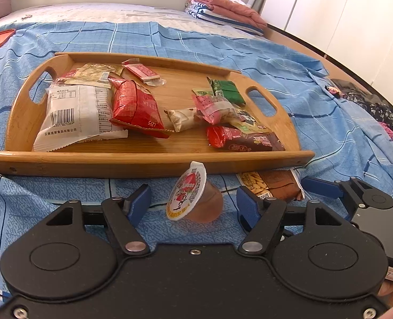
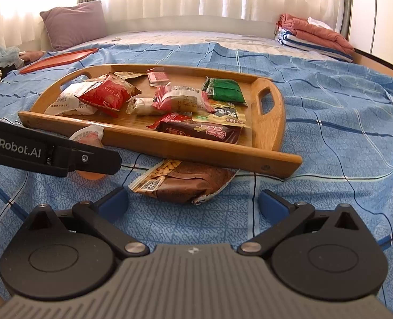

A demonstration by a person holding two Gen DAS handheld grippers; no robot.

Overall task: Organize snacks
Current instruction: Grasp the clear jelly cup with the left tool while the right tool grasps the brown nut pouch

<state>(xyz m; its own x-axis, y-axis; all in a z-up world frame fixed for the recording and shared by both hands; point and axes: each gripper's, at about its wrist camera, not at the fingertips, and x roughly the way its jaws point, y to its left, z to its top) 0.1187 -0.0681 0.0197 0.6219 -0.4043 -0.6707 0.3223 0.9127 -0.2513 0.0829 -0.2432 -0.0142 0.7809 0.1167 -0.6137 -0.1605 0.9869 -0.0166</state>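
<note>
left hand-held gripper (image 1: 193, 203) spread wide around a tipped jelly cup (image 1: 193, 195); right hand-held gripper (image 2: 193, 203) wide before a peanut packet (image 2: 185, 182), beside the wooden tray (image 2: 196, 148).

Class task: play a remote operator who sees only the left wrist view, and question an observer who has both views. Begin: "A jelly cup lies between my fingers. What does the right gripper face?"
Observer: The right gripper faces a brown peanut snack packet lying flat on the bedspread, its jaws wide apart with nothing held.
Operator: Is that packet inside the wooden tray?
Observer: No. It lies outside, in front of the wooden tray, with its far end against or slightly under the tray's near rail.
Operator: Anything left of the tray that I miss?
Observer: A purple pillow leans by the curtain, behind a red tray.
</note>
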